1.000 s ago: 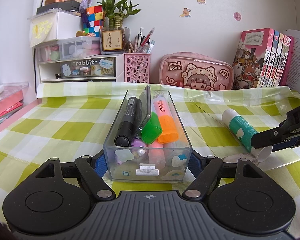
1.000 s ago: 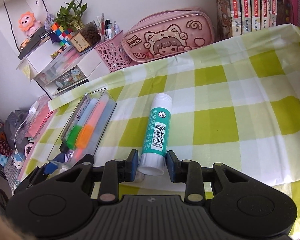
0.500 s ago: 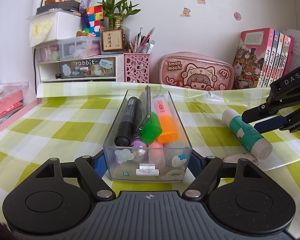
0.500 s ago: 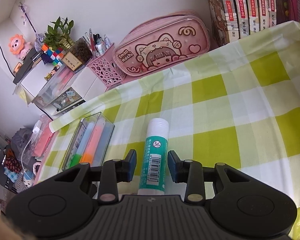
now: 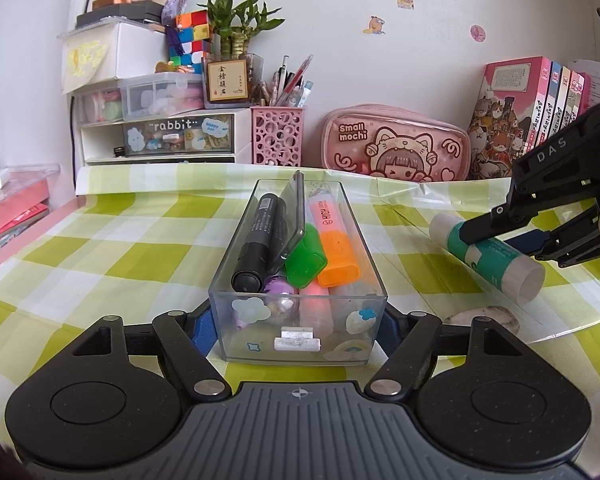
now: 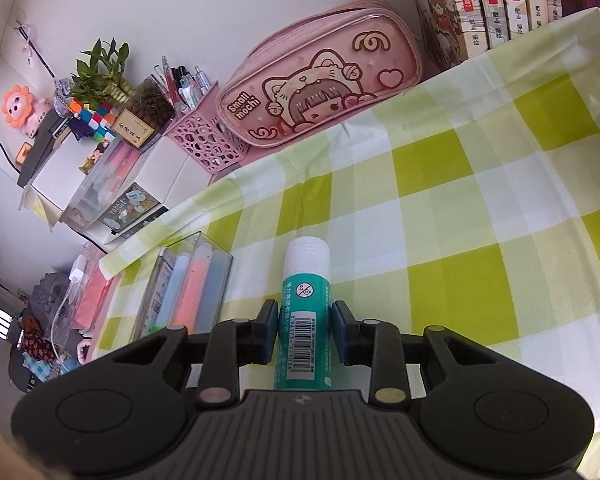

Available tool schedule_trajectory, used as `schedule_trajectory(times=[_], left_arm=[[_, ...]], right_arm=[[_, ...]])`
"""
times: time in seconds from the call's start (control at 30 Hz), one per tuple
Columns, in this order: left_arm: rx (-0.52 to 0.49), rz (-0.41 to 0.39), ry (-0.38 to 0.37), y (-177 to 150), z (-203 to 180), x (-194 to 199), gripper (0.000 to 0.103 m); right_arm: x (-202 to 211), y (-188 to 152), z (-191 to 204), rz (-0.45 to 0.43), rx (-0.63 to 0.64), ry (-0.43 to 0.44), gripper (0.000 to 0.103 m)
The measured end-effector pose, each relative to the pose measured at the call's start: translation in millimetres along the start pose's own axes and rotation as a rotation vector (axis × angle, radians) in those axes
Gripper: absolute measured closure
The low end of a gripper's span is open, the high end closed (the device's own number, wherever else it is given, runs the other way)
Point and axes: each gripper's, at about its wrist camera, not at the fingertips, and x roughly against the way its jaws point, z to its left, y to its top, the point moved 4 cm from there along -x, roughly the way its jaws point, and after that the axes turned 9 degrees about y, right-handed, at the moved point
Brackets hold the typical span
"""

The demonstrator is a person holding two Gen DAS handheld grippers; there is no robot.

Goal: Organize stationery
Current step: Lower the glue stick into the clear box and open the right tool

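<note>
A clear plastic box (image 5: 300, 336) stands on the checked cloth with my left gripper (image 5: 296, 320) shut on its near end, one pad against each side wall. Inside lie a black marker (image 5: 260, 240), an orange highlighter (image 5: 336, 248), a green-capped one (image 5: 306, 258) and other pens. To its right a teal and white glue stick (image 6: 306, 276) lies on the cloth. My right gripper (image 6: 305, 328) straddles the stick's middle; its jaws are closing and both pads touch its sides. From the left wrist, the right gripper (image 5: 512, 240) comes in over the glue stick (image 5: 496, 258). The box (image 6: 192, 280) lies left of the stick.
Along the back wall stand a pink pencil case (image 5: 396, 148), a pink pen holder (image 5: 278, 136), a white drawer unit (image 5: 160, 136) and a row of books (image 5: 532, 108). The green checked cloth (image 6: 480, 240) stretches away to the right of the glue stick.
My right gripper has slid forward along the glue stick from its near end to its middle and rolled a little. Its jaws have narrowed onto the stick. The left gripper and box have not moved.
</note>
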Motion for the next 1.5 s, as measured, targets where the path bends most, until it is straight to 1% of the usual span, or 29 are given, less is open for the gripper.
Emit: schedule_trajectory(times=[0.23, 0.37, 0.5, 0.6, 0.97, 1.23, 1.33, 1.5], left_arm=[[0.0, 0.0, 0.0, 0, 0, 0, 0.03], [0.0, 0.0, 0.0, 0, 0, 0, 0.03], [0.0, 0.0, 0.0, 0, 0, 0, 0.03], [0.0, 0.0, 0.0, 0, 0, 0, 0.03], [0.0, 0.0, 0.0, 0, 0, 0, 0.03], [0.0, 0.0, 0.0, 0, 0, 0, 0.03], [0.0, 0.0, -0.001, 0, 0, 0, 0.03], [0.0, 0.0, -0.001, 0, -1, -1, 0.03]], right_arm=[[-13, 8, 37, -0.01, -0.01, 0.085, 0.071], [-18, 13, 53, -0.031, 0.005, 0.09, 0.071], [-16, 18, 60, -0.058, -0.001, 0.099, 0.071], [-18, 18, 67, -0.061, 0.002, 0.109, 0.071], [-51, 16, 81, -0.048, 0.008, 0.047, 0.071], [-67, 6, 87, -0.018, 0.006, 0.023, 0.071], [-67, 6, 87, -0.014, -0.007, 0.041, 0.071], [-65, 7, 90, -0.017, 0.002, 0.046, 0.071]])
